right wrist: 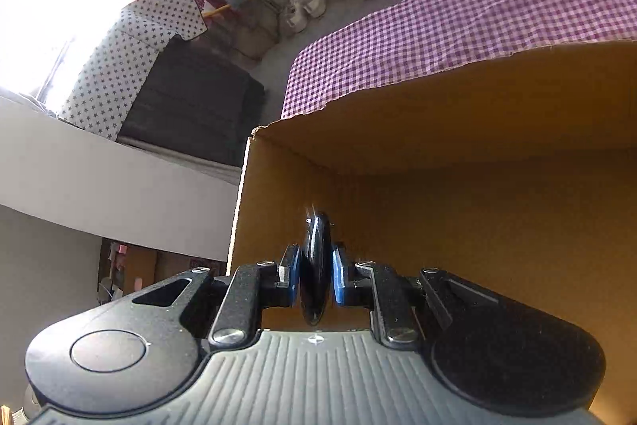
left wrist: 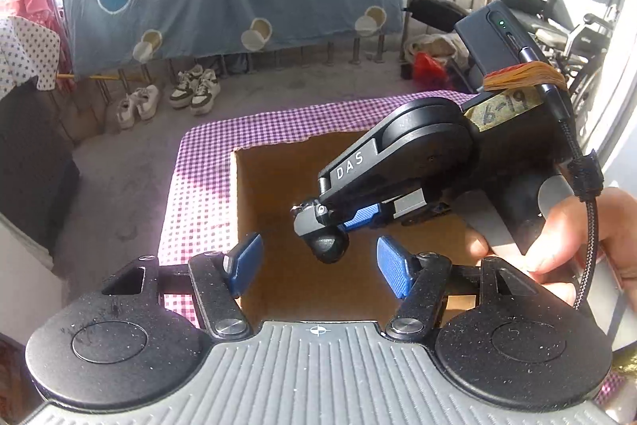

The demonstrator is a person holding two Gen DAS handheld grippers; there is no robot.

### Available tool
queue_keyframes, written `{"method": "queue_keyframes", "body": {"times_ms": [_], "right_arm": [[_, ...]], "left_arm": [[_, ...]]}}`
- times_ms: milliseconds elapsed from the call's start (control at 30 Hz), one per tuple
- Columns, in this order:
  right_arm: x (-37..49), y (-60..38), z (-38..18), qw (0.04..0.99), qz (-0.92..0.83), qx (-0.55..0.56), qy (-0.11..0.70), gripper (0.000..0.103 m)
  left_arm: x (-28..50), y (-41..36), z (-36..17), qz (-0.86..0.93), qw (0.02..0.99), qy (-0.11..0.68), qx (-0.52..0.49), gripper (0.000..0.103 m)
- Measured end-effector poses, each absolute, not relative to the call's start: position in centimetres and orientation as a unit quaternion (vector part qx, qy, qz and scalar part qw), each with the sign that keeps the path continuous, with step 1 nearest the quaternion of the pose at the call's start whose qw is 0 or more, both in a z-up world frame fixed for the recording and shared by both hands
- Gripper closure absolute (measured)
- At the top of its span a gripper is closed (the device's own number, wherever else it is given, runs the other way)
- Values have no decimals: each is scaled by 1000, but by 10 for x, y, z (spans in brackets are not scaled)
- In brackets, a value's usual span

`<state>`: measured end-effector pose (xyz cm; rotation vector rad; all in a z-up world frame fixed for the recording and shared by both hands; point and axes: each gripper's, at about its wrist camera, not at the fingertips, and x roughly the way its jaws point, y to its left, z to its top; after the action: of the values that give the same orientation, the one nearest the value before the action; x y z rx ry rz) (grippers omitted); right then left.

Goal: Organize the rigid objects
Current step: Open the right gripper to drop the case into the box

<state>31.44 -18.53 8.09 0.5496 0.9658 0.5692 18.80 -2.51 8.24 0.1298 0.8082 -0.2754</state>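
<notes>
Dark object going into the box

The right gripper (right wrist: 314, 279) pinches a stiff, glossy, likely slippery dark object (right wrist: 315, 265) mid-body over the cardboard box (right wrist: 477, 154); the left gripper (left wrist: 318, 265) is spread, empty.

Both the left gripper (left wrist: 318, 261) and right gripper (right wrist: 314, 275) are black with blue ribbed pads (left wrist: 394, 271), silver screws (left wrist: 230, 326) and ribbed grey bases; a braided cable (left wrist: 589, 237) runs beside the bare hand (left wrist: 577, 234).

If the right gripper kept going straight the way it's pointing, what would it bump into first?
Probably the inside of the cardboard box: the right gripper, clamping a dark object, points into it. Depth is unclear.
</notes>
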Motion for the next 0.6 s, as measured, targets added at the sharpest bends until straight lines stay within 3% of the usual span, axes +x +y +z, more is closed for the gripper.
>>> {"method": "queue_keyframes", "body": {"times_ms": [333, 600], "right_arm": [[353, -162, 59, 807, 242, 259, 472, 82], [303, -192, 91, 821, 257, 270, 433, 81]], "left_arm": [[189, -12, 89, -128, 914, 383, 39, 38], [169, -5, 106, -141, 922, 360, 25, 37]]}}
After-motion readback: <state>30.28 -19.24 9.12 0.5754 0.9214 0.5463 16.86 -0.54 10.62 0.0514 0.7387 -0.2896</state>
